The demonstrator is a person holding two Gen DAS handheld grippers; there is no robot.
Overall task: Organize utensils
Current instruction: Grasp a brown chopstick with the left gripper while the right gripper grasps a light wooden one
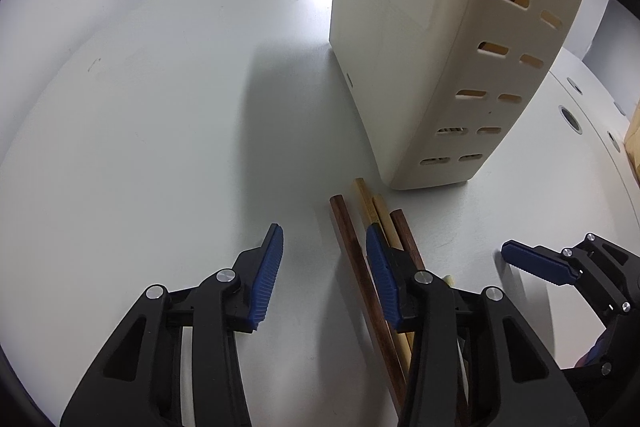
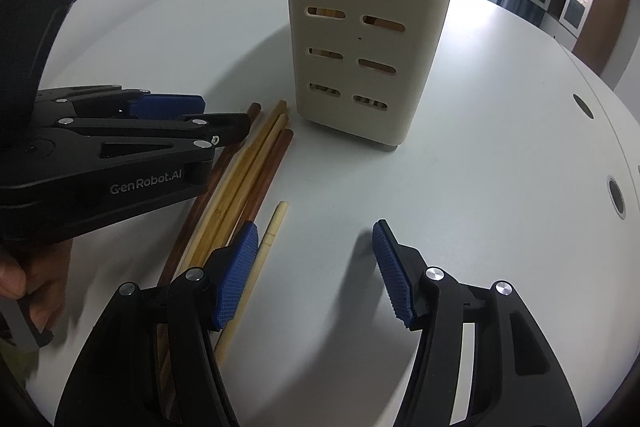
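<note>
A cream slotted utensil holder (image 1: 420, 67) (image 2: 360, 27) stands upright on the white table, and chopsticks show through its slots. Several loose chopsticks (image 1: 354, 259) (image 2: 256, 163), dark brown and bamboo, lie side by side in front of it. My left gripper (image 1: 324, 233) (image 2: 216, 115) is low over them with its jaws apart. One dark brown chopstick lies between the jaws, untouched, and the right finger covers the bamboo ones. My right gripper (image 2: 314, 227) is open just right of the bundle, with a pale chopstick (image 2: 274, 227) beside its left pad. One of its blue pads (image 1: 532, 263) shows at the right of the left wrist view.
The white table (image 1: 160, 107) has round holes (image 2: 616, 195) toward its right side. A tan box edge (image 1: 634, 135) sits at the far right. A person's hand (image 2: 24, 279) holds the left gripper. A door and window are behind the table.
</note>
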